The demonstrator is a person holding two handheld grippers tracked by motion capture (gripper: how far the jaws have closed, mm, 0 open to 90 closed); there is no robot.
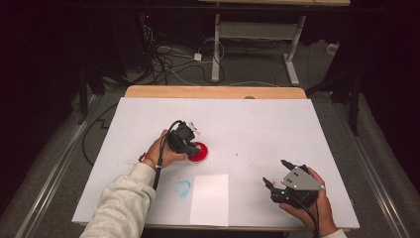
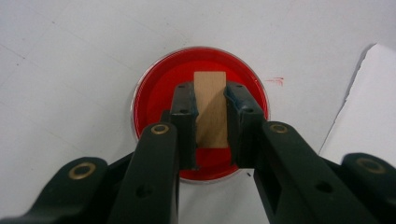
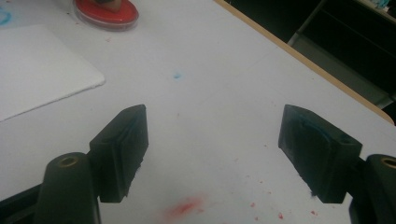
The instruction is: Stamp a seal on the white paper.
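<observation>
A small wooden block is clamped between the pads of my left gripper, which is shut on it. Directly beneath the block lies a round red ink dish with a clear rim. From above, the left gripper hangs over the dish left of the table's middle; whether the block touches the ink is hidden. My right gripper rests open at the front right with nothing between its jaws. The red dish shows far off in the right gripper view.
A white sheet of paper lies at the front centre, with a blue smudge on the table cover just left of it. Red ink specks mark the cover near the right gripper. The table's wooden back edge lies beyond.
</observation>
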